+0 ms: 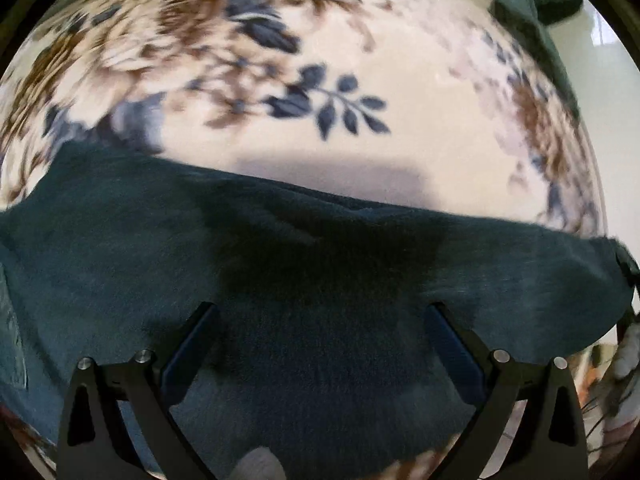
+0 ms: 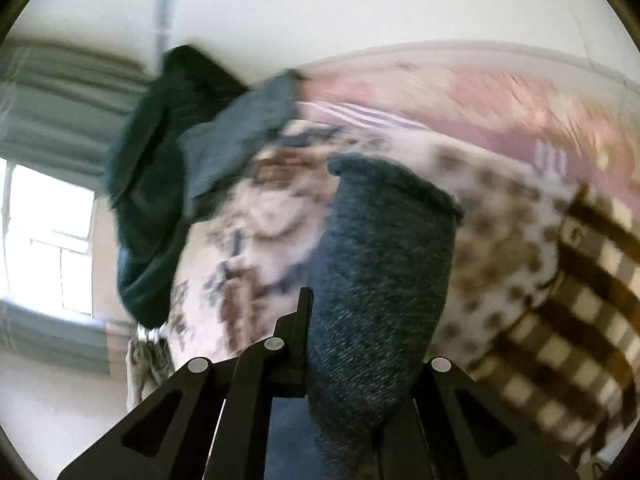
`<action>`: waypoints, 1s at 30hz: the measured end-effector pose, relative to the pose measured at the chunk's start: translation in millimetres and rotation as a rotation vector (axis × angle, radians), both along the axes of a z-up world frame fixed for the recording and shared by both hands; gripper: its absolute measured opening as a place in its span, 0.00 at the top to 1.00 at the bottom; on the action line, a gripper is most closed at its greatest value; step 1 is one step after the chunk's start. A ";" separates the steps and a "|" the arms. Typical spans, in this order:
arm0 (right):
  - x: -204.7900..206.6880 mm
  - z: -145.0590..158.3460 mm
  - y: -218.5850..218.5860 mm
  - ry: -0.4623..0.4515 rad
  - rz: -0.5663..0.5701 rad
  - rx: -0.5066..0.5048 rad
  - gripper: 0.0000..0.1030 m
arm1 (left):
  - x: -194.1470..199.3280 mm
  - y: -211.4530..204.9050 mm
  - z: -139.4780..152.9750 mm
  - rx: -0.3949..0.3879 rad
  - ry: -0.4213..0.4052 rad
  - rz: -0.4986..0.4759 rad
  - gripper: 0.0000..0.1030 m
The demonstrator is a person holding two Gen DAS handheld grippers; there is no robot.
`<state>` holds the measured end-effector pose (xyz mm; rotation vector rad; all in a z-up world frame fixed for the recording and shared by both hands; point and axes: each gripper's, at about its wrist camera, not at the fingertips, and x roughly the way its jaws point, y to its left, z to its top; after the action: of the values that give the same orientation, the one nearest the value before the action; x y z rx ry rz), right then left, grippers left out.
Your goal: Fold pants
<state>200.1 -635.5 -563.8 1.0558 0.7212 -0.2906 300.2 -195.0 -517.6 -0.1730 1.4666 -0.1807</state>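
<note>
Left gripper (image 1: 320,320): jaws stand wide, pointing steeply down over the dark teal pants (image 1: 120,248); cloth lies below and between the fingers, but the pads do not press on it, so nothing is held.
Pants, left view: spread in a broad band across the near half of the floral blanket (image 1: 400,60), their far edge running left to right as a fairly straight line.
Right gripper (image 2: 310,304): jaws closed narrow on a fold of the pants (image 2: 380,272), which rises as a thick tube along its fingers, a hemmed end at the far tip.
Pants, right view: a second dark mass (image 2: 160,168) hangs in the air at the far left, blurred; whether it is the other leg I cannot tell.
Progress: judged early to middle. One end is lifted to be carried over; no finished, flat fold shows.
Left to do: lay the lifted part over the rest, smooth it, then fold again.
</note>
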 end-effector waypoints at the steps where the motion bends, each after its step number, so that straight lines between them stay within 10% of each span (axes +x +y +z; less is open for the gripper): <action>1: 1.8 13.9 12.8 -0.015 0.021 -0.019 0.94 | -1.2 7.9 7.3 -0.018 -0.004 0.019 0.00; 11: 14.3 100.1 215.1 -0.096 0.274 -0.114 0.94 | -24.5 114.4 66.8 -0.112 -0.038 0.143 0.00; 21: 51.8 0.4 431.7 0.120 0.617 -0.204 0.94 | -65.8 225.1 67.6 -0.073 -0.044 0.259 0.00; 23: 57.3 -31.3 468.9 0.237 0.694 -0.238 0.88 | -74.6 245.7 62.4 -0.067 -0.036 0.293 0.00; 26: 61.3 -64.8 506.9 0.338 0.856 -0.181 0.51 | -83.9 265.4 59.6 -0.059 -0.036 0.326 0.00; 30: 47.0 -39.5 501.4 0.258 0.887 -0.090 0.33 | -87.3 275.4 62.1 -0.071 -0.041 0.351 0.00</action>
<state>247.1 -134.1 -603.3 0.5343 1.3188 0.3117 213.0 80.4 -455.5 -0.4768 1.3663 0.0485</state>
